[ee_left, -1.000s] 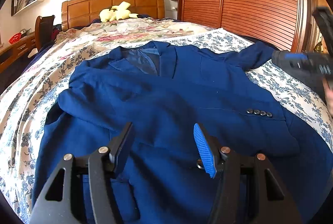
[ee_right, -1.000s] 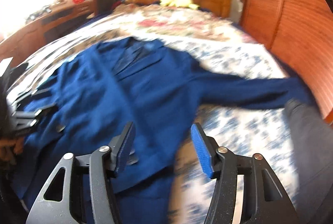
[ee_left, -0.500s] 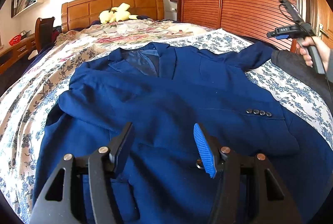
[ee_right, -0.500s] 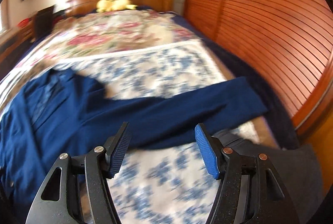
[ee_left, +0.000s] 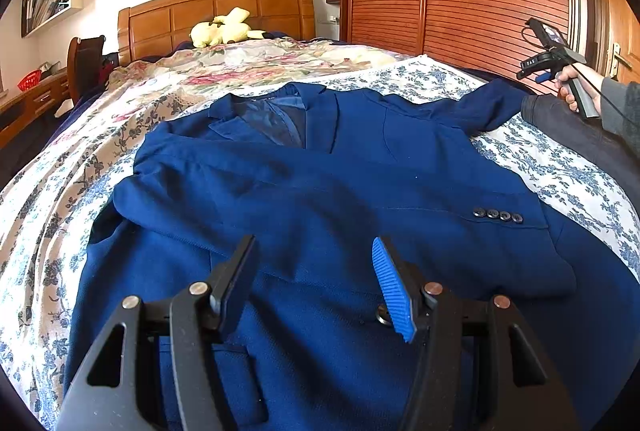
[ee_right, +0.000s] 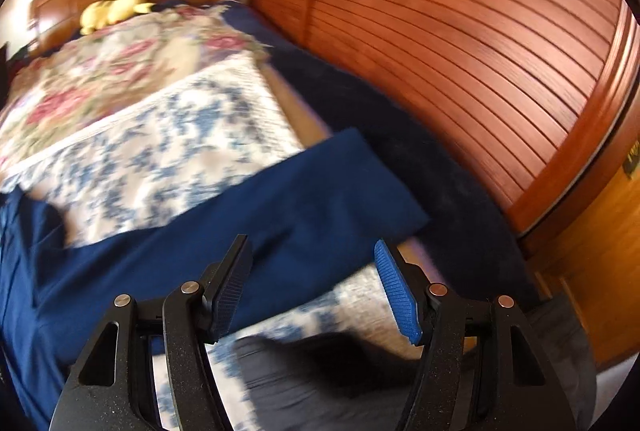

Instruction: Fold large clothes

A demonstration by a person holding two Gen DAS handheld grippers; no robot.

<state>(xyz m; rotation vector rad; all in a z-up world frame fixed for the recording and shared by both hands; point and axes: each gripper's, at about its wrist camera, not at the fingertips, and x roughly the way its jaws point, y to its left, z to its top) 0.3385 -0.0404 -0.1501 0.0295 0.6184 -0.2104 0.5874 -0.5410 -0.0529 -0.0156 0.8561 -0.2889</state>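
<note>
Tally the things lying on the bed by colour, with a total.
Navy blue: 1, a suit jacket spread flat
Yellow: 1, a plush toy by the wooden headboard
Dark grey: 1, a garment near the jacket's outstretched sleeve
Total: 3

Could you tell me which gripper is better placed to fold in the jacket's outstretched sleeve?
Right. The right gripper hangs open just above the outstretched sleeve near its cuff. The left gripper hovers open over the jacket body, far from that sleeve.
</note>
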